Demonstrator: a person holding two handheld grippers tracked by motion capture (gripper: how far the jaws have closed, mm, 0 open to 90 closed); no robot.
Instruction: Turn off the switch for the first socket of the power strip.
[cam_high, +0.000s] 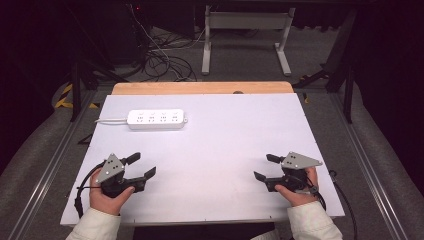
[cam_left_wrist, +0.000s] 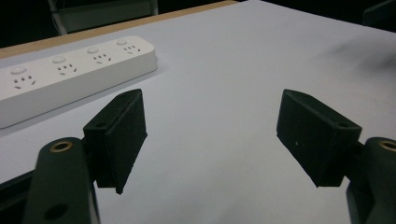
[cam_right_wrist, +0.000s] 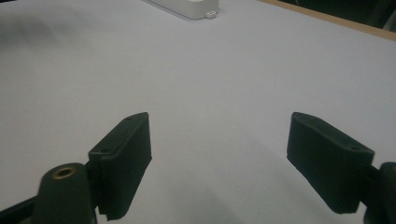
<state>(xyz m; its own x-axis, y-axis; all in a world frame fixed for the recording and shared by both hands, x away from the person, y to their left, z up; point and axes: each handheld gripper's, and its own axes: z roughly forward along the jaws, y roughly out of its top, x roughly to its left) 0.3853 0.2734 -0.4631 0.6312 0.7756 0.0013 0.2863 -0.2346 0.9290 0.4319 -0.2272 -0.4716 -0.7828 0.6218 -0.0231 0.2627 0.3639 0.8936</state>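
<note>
Power strip (cam_high: 157, 119), white, four socket groups: we record it in the upper left of the high view, lying flat on the white table (cam_high: 225, 150) near the far wooden edge, its cord running off toward the left. We find it again at the upper left of the left gripper view (cam_left_wrist: 70, 70), and one end of it at the top edge of the right gripper view (cam_right_wrist: 187, 7). Left gripper (cam_high: 140, 166), lower left of the high view, held in a hand: jaws spread wide, nothing between them. Right gripper (cam_high: 264, 167), lower right, likewise held: jaws parted, bare table between them (both sit well apart from the strip). We note pale sleeves at the bottom edge.
</note>
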